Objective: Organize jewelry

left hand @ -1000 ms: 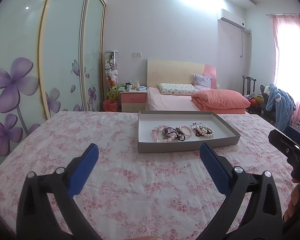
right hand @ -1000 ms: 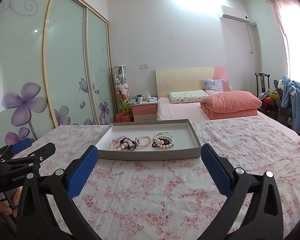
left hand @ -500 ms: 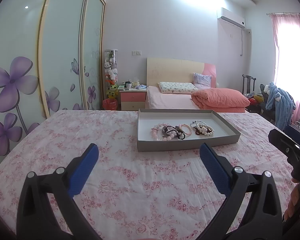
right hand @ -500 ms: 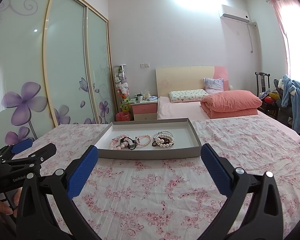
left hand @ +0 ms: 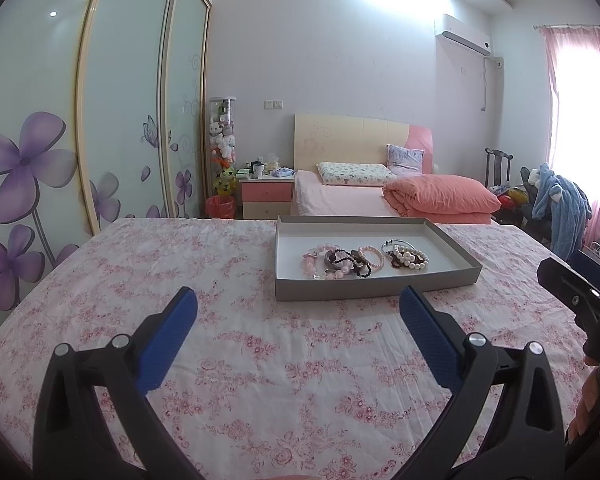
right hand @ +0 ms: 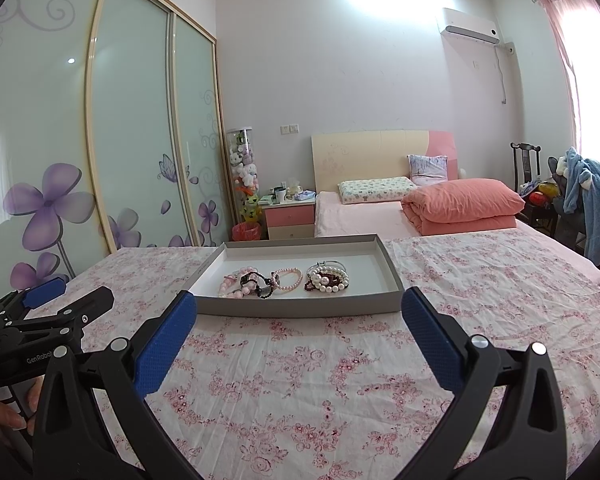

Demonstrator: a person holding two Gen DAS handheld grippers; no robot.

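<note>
Left fingers: your left gripper (left hand: pixel 298 300) is wide open and holds nothing. It hangs low over the flowered sheet (left hand: pixel 228 320), short of the tray.
Right fingers: your right gripper (right hand: pixel 299 305) is wide open and empty too, just in front of the tray's near wall.
What changed: very little. Since a second ago both views have slid a tiny bit; the beads have not moved.
What that means: no piece is picked up. You cannot tell from this if sorting is ahead or over.
Jewelry: the bracelets (right hand: pixel 284 280) lie bunched and touching inside the grey tray (right hand: pixel 300 306), near its front.
Edges: the tray's walls stand up, so come in from above.
Open room: bare sheet lies all around the tray.
</note>
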